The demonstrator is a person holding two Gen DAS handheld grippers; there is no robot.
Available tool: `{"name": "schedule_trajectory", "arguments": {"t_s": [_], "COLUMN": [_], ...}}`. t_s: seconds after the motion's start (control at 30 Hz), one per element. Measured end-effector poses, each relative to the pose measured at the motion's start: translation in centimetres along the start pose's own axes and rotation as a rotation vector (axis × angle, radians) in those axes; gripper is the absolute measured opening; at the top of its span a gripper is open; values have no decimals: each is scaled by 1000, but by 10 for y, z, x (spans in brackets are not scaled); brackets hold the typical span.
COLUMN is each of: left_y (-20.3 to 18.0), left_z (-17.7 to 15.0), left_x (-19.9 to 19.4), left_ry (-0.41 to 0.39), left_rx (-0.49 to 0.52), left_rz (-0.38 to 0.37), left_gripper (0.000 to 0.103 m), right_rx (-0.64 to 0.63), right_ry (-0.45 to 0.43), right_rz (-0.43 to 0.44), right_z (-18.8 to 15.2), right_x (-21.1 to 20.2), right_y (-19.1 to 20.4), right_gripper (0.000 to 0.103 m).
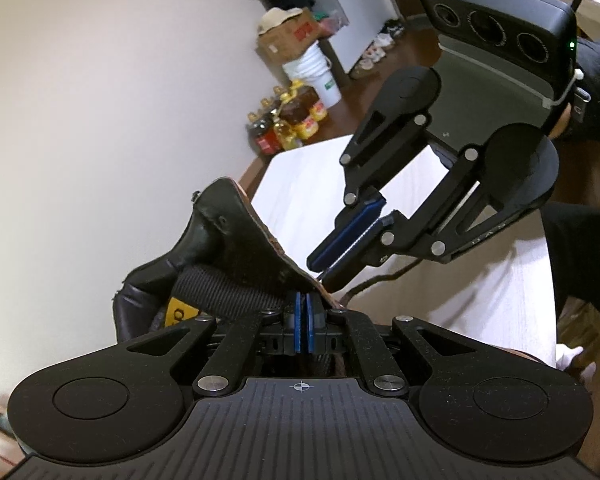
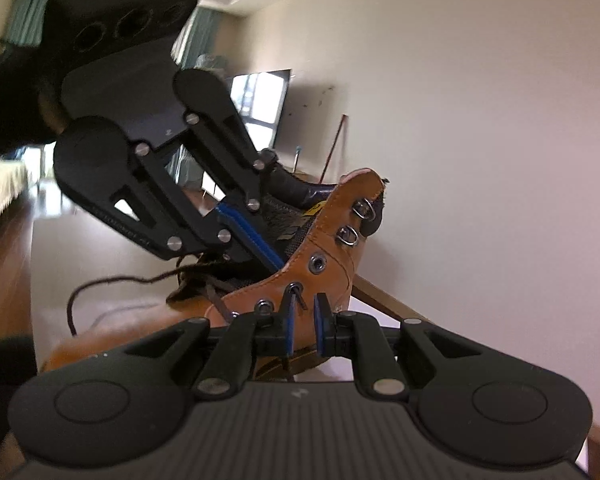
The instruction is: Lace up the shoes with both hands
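Now the boot (image 2: 324, 240) stands tilted on the table (image 1: 300, 184), mid-lacing. Left gripper (image 1: 303, 308) is clamped on the boot's eyelet flap (image 1: 260, 240); right gripper (image 2: 303, 312) sits slightly parted around the lace (image 2: 298, 296) at a middle eyelet. Next, probably: pinch the lace and pull it through.

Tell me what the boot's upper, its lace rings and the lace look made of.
Boot upper: tan leather, likely nubuck, matte with stitched seams. Lace rings: metal, shiny silver glints. Lace: dark brown woven cord, thin and limp; the fibre is unclear.
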State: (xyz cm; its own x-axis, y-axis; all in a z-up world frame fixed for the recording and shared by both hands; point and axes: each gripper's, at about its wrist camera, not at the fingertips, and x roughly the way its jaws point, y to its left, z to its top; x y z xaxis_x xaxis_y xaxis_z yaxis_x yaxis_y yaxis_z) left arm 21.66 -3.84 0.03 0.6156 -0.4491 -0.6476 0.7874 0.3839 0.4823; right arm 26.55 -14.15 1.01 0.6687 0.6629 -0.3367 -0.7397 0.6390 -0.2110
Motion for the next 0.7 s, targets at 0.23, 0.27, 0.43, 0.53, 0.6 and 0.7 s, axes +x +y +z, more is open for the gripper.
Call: {"name": "schedule_trajectory", "arguments": {"t_s": [0.23, 0.27, 0.43, 0.53, 0.6, 0.7], "left_y": [1, 1, 1, 2, 3, -4], "left_z": [-8, -8, -22, -31, -37, -46], "left_x": [-5, -6, -28, -43, -54, -69], "left_ry": [-12, -13, -28, -44, -57, -54], "left_rx": [-34, -39, -102, -146, -183, -237], "left_rz": [-1, -1, 27, 59, 89, 134], "left_gripper": [5, 5, 26, 26, 26, 26], "right_rx": [7, 10, -11, 12, 19, 24], "right_ry": [9, 9, 52, 104, 154, 229], "right_rz": [48, 45, -50, -158, -238, -361], "right_z": [2, 1, -5, -14, -21, -34], "right_x": [2, 0, -12, -29, -41, -62], "right_y": [-5, -4, -3, -16, -24, -35], "right_gripper": [3, 3, 2, 2, 2, 2]}}
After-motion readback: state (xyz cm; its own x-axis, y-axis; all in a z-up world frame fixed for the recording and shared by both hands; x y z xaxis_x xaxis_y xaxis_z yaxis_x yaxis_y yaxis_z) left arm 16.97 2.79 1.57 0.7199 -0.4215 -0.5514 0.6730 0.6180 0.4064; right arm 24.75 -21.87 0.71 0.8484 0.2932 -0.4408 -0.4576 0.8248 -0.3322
